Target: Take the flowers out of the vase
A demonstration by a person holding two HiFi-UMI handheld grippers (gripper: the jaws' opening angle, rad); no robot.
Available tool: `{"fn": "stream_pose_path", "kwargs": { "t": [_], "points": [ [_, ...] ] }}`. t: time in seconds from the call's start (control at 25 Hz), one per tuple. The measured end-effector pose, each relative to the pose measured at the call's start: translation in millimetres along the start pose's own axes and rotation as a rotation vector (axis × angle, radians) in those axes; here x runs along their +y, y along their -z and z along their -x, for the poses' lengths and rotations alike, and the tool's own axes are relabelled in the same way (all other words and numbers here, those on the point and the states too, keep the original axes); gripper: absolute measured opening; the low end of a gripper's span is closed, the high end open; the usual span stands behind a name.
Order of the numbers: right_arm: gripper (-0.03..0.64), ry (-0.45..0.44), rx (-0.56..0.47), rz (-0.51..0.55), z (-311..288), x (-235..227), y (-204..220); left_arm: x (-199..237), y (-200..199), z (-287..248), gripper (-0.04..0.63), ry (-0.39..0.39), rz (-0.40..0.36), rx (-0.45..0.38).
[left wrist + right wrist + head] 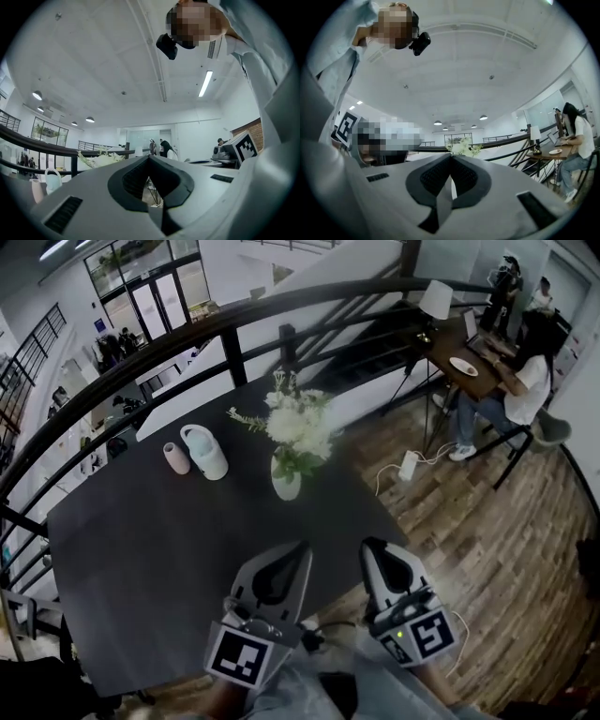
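White flowers [298, 423] with green leaves stand upright in a small white vase [286, 482] on the dark table [141, 549]. My left gripper [301, 547] and right gripper [367, 545] hover side by side at the table's near edge, short of the vase and not touching it. Both point level toward the flowers, jaws shut with nothing between them. In the left gripper view the flowers [100, 158] show left of the jaw tips of the left gripper [149, 157]. In the right gripper view the flowers [464, 147] sit just above the tips of the right gripper [451, 156].
A white watering jug [206, 452] and a pink cup [175, 457] stand left of the vase. A dark curved railing [234, 324] runs behind the table. On the right are a wooden floor, a power strip [409, 465], and a seated person [527, 381] at a desk with a lamp [434, 300].
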State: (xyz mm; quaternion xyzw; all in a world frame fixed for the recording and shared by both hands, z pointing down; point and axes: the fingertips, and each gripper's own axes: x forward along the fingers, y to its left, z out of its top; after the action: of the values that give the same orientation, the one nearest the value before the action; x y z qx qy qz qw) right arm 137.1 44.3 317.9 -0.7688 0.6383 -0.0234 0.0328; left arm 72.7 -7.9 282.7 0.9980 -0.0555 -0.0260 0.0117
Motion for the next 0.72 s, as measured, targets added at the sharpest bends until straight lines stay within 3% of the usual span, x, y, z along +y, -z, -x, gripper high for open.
{"fn": "stream_pose_path", "kwargs": {
  "t": [0.44,0.72],
  "points": [
    [0.002,-0.104,0.042,0.053,-58,1,11,47,7,0,0.0,-0.128,0.021,0.006],
    [0.002,-0.193,0.059,0.031,-88,-14,21,63,11,-11,0.0,-0.243,0.024,0.021]
  ]
}}
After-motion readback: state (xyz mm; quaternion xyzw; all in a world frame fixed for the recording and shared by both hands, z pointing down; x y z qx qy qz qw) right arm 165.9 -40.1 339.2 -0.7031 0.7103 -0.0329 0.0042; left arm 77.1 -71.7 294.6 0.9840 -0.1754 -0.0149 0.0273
